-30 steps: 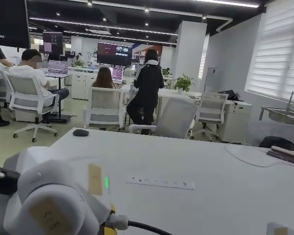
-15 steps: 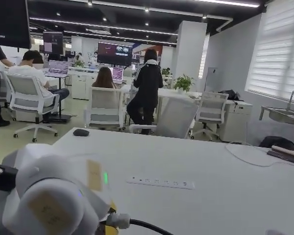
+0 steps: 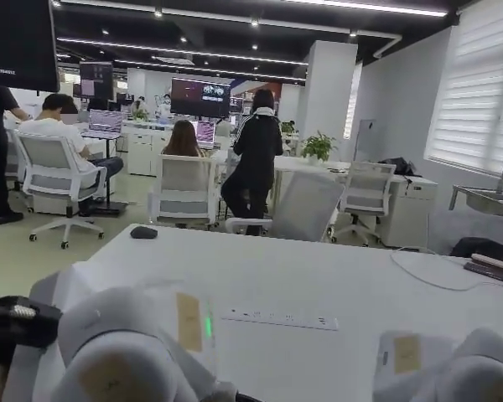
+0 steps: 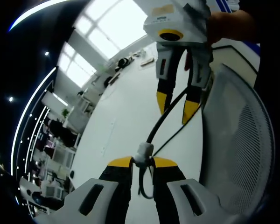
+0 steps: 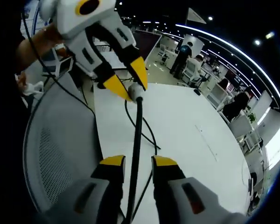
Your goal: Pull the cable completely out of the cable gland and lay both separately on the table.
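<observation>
The left gripper (image 4: pixel 142 163) is closed on the gland (image 4: pixel 143 151), with the white fitting pinched between the yellow tips. This grip appears meant to anchor the gland so that a pull acts on the cable (image 5: pixel 137 126) alone.

The right gripper (image 5: pixel 138 161) faces the left one along the cable. Its jaws are a little apart and stand one on each side of the black cable. A gap shows on both sides, so no clamp is made yet. The cable runs straight from the gland to these jaws, and its slack loops down toward the table (image 5: pixel 186 126).

Both grippers are held in the air over the near table edge, beside a mesh chair (image 5: pixel 51 154). Neither part lies on the table.

The step in hand is judged to be the first grasp before extraction, since the cable remains seated in the gland. The next move calls for the right jaws to close firmly, then a pull in line with the gland axis. A loose grip would probably slip along the smooth jacket.
</observation>
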`<state>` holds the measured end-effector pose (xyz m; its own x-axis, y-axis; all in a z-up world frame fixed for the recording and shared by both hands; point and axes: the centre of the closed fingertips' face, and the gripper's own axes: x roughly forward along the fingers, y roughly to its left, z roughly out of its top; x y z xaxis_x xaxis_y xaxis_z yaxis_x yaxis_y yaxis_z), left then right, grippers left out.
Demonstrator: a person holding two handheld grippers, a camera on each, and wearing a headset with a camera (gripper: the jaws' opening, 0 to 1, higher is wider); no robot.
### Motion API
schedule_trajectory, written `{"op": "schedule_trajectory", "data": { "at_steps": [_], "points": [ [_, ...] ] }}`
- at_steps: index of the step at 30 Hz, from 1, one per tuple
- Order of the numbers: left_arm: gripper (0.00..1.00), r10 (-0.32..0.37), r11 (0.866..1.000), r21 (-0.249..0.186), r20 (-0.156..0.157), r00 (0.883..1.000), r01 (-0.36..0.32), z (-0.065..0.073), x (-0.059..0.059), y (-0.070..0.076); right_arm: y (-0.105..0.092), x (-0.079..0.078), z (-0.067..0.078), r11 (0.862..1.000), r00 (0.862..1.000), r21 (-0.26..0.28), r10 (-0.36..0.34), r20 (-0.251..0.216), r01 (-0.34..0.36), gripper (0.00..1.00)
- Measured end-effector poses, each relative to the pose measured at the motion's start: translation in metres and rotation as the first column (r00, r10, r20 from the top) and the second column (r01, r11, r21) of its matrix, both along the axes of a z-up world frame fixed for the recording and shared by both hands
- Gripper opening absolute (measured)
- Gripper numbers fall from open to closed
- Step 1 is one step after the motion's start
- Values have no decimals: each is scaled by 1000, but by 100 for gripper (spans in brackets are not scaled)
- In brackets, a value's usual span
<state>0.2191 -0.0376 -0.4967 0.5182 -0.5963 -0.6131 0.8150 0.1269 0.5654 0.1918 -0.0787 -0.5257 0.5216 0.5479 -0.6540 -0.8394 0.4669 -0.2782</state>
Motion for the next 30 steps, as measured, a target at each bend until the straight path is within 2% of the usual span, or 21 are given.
{"op": "schedule_trajectory", "data": {
  "at_steps": [3,6,8,9,10,13,18,25,30],
  "points": [
    [17,-9,1000,12,0,1000,9,-3,-3,-3,16,2,16,999,999,40,24,42,-26,17],
    [17,-16,1000,14,-3,1000,16,-4,-5,-5,27,2,24,996,998,77,40,48,-44,13],
    [17,-20,1000,14,-1,1000,20,-4,-5,-6,27,5,21,998,997,41,45,62,-48,10],
    [17,-22,1000,16,-2,1000,22,-5,-6,-7,25,8,20,999,995,9,49,88,-50,7],
    [17,-26,999,20,-3,1000,26,-5,-6,-7,23,10,21,999,994,2,45,100,-46,4],
    [17,-27,1000,7,-9,1000,27,-4,-6,-6,19,9,21,999,995,18,39,90,-41,3],
    [17,-15,1000,12,-7,1000,15,-6,0,2,5,10,18,999,997,29,10,75,-12,3],
    [17,9,1000,25,0,1000,-9,-6,7,14,-13,9,10,999,997,8,-35,62,35,3],
    [17,42,999,33,7,999,-42,-3,14,30,-24,8,4,998,997,-10,-62,49,63,3]
  ]
}}
